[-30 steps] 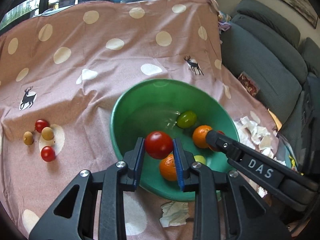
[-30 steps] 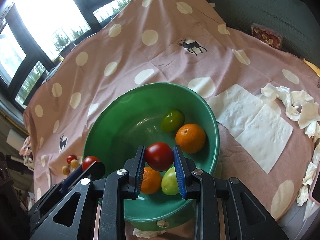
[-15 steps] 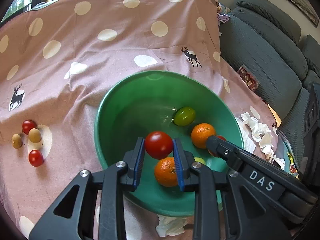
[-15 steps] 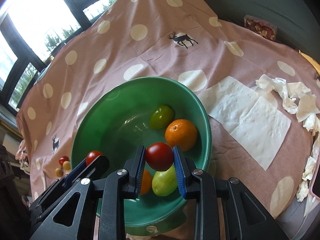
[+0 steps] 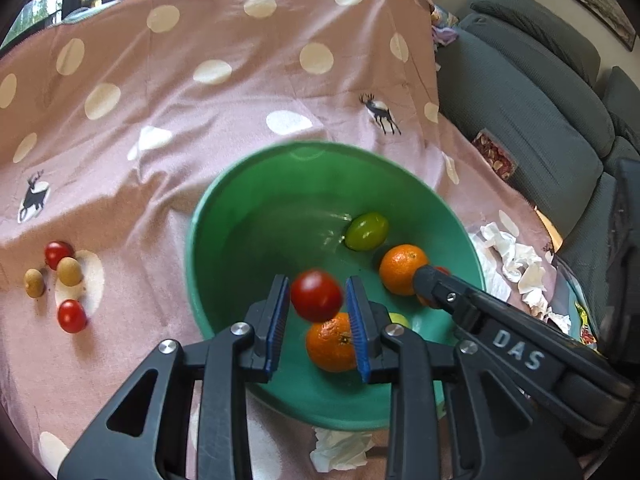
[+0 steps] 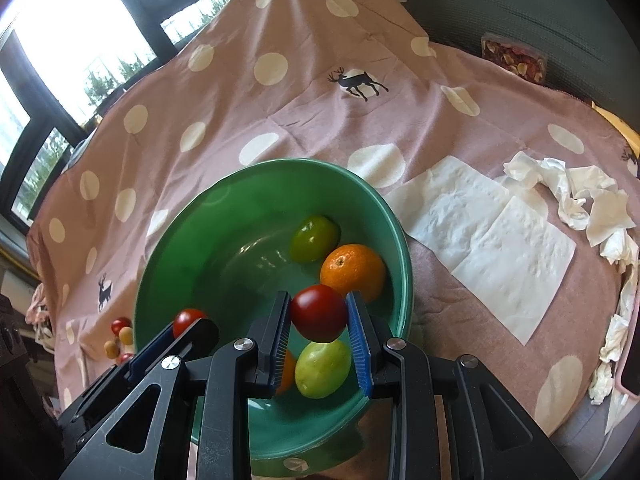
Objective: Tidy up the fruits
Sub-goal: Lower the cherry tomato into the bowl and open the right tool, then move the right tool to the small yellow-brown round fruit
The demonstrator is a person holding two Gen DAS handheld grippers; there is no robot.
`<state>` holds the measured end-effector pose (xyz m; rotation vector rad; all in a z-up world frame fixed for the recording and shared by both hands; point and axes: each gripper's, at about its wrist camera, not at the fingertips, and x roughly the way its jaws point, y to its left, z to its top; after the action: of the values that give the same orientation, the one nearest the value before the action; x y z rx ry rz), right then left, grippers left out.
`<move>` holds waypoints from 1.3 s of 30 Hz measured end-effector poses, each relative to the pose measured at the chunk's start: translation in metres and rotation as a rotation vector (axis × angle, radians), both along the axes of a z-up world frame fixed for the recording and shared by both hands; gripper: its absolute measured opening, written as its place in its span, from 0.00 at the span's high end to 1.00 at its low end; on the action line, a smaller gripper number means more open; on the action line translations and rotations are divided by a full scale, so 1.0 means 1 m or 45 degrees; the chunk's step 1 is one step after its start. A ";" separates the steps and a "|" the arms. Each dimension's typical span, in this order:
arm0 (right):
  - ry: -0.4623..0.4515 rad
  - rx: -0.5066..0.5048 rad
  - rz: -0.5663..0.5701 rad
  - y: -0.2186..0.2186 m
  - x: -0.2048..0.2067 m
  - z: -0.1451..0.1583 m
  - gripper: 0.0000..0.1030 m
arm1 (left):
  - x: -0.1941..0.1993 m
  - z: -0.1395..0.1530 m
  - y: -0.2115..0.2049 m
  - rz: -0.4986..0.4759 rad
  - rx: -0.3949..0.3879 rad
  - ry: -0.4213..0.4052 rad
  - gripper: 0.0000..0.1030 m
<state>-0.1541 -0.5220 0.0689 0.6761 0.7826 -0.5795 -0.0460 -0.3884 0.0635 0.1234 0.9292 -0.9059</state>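
Over the green bowl [image 5: 208, 216], the left tool [image 5: 318, 300] is opening around its red tomato [image 5: 316, 295], six o'clock of the green fruit [image 5: 367, 231], while the right tool [image 6: 319, 316] clenches another tomato [image 6: 319, 313].

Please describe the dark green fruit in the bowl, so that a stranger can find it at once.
On the pink dotted cloth stands a green bowl. The dark green fruit lies against its far inner wall, touching an orange. It is darker and more olive than the pale yellow-green fruit at the near side.
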 end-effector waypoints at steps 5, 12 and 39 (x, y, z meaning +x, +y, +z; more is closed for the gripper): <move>0.013 -0.024 0.004 0.003 0.003 0.003 0.70 | 0.003 0.016 0.027 0.052 -0.070 -0.005 0.44; -0.026 -0.085 0.025 0.014 0.006 0.013 0.60 | 0.020 0.035 0.087 0.218 -0.087 -0.035 0.30; -0.102 0.009 0.733 0.162 0.127 -0.005 0.55 | 0.122 -0.024 0.223 0.776 -0.080 0.231 0.37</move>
<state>-0.0270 -0.3598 0.0637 0.4454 0.8568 -0.0259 0.0758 -0.1653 0.0395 -0.2899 1.0247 -0.3810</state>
